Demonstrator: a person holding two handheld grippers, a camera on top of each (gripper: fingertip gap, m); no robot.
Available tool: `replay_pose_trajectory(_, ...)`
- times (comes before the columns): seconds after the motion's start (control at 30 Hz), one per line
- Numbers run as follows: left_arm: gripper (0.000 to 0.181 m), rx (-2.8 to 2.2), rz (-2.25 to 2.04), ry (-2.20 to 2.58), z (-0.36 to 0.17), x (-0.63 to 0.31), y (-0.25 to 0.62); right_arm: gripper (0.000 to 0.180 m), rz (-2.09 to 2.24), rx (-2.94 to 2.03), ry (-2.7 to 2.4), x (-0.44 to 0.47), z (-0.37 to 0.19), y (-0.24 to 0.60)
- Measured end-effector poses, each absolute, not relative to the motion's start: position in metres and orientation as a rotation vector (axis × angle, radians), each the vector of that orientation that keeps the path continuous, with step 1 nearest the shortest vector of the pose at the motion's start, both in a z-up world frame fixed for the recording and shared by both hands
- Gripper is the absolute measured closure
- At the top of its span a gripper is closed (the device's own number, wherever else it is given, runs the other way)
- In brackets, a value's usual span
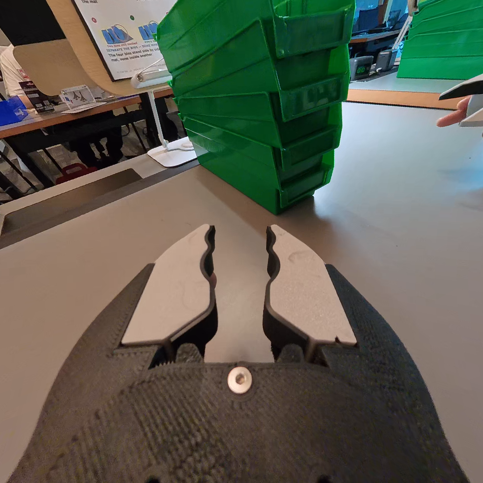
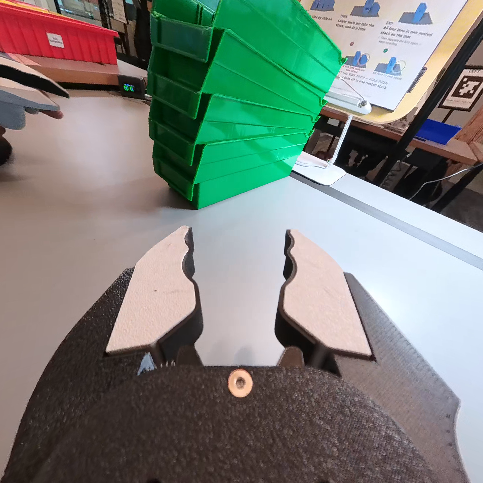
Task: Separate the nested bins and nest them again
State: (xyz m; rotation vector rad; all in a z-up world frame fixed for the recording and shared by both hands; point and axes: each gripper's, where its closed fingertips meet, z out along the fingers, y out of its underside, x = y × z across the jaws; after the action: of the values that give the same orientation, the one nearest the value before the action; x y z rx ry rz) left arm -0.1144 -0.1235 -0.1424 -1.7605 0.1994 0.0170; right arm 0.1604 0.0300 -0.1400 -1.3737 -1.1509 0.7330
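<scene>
Bins [image 1: 251,104] of green plastic stand nested in one tall stack on the grey desk [image 1: 392,209], none separated. The stack is not plumb: each upper bin sits a little askew of the one below, so the rims fan out and the pile leans. In the left wrist view the short label-slot ends face the camera's right and the long sides run back toward the left. In the right wrist view the same stack [image 2: 230,104] shows its slotted ends on the left, with the long sides running away to the right.

The left gripper [image 1: 240,230] hovers over bare desk in front of the stack, its jaws apart with a moderate gap and nothing between them. The right gripper [image 2: 239,232] also hangs short of the stack, jaws spread somewhat wider, empty. Each gripper appears at the edge of the other's view, with a fingertip of the person's hand [image 1: 452,116] beside the right one.

Behind the stack a white stand [image 2: 321,172] rests at the desk's far edge, and an instruction poster [image 2: 386,47] leans behind it. A red bin [image 2: 52,39] sits on another surface farther off.
</scene>
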Motion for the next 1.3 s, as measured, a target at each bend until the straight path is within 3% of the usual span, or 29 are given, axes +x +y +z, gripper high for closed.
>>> replay_pose_trajectory(0.63,0.146,-1.809,-0.156,0.347,-0.156,-0.047,-0.013,0.116,0.732,-1.349,-1.144,0.162,-0.138,0.028)
replay_pose_trajectory(0.87,0.145,-1.787,-0.175,0.382,-0.155,-0.039,-0.017,0.116,0.735,-1.35,-1.14,0.162,-0.138,0.028)
replay_pose_trajectory(1.3,0.146,-1.587,-0.137,0.329,-0.098,-0.047,-0.062,0.116,0.731,-1.333,-1.124,0.164,-0.135,0.028)
